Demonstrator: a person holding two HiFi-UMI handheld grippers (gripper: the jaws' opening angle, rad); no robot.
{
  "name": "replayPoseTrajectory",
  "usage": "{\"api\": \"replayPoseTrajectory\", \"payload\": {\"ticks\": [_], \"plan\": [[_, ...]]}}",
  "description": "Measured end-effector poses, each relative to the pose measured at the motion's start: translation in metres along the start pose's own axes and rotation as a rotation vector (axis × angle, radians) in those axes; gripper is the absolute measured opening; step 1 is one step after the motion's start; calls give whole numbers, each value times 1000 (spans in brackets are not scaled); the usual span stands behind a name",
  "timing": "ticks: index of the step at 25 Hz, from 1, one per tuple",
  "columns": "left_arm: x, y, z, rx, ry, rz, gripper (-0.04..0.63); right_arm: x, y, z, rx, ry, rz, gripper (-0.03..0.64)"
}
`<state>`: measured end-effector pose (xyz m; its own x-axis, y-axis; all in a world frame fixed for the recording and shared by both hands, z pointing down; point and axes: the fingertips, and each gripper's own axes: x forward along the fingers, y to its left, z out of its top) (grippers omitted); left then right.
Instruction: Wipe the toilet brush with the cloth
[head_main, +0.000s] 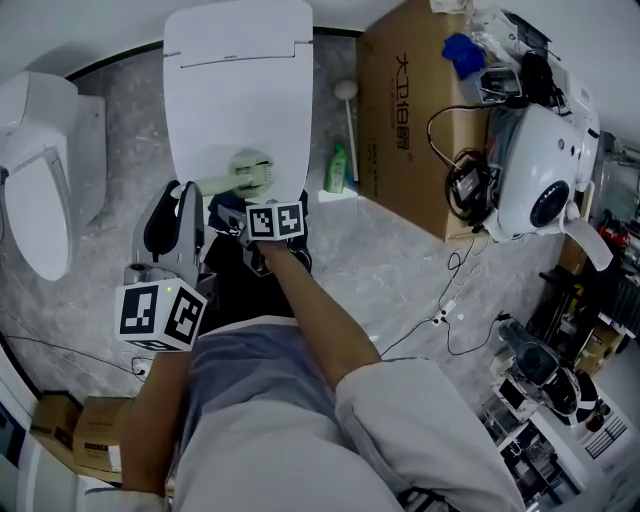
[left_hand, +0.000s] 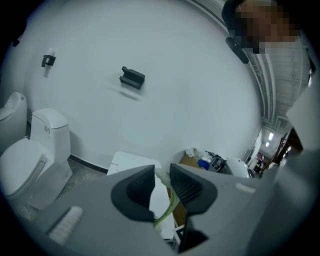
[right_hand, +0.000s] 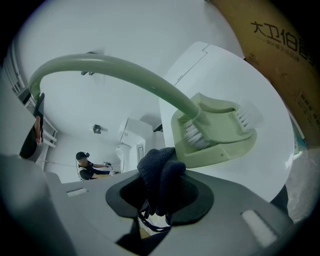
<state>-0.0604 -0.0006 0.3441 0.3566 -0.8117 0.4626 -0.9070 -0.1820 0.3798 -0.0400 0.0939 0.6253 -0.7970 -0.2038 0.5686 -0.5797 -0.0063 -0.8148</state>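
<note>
A pale green toilet brush (head_main: 250, 172) hovers over the closed white toilet lid (head_main: 235, 70). My left gripper (head_main: 187, 195) is shut on the end of its curved handle; in the left gripper view the green handle (left_hand: 170, 202) runs between the nearly closed jaws of that gripper (left_hand: 161, 187). My right gripper (head_main: 248, 208) is shut on a dark blue cloth (right_hand: 161, 180). The cloth's bunched top sits right at the lower edge of the brush head (right_hand: 215, 131), whose white bristles face the right gripper (right_hand: 160, 195).
A second white toilet (head_main: 40, 190) stands at the left. A large cardboard box (head_main: 410, 120) is to the right of the toilet, with a green bottle (head_main: 338, 168) and a white long-handled tool (head_main: 347, 100) beside it. A white machine (head_main: 545, 170) and cables (head_main: 450, 300) lie at the right.
</note>
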Motion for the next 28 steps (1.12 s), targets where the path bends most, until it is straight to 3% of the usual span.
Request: {"api": "replayPoseTrajectory", "payload": {"ticks": [11,28], "plan": [[1,-3,3,2,-5,19,0,-25,1,1,7,91,83,106],[1,0,3,-4,8,59,0,-61,-35,3,-44,157,20,107]]}}
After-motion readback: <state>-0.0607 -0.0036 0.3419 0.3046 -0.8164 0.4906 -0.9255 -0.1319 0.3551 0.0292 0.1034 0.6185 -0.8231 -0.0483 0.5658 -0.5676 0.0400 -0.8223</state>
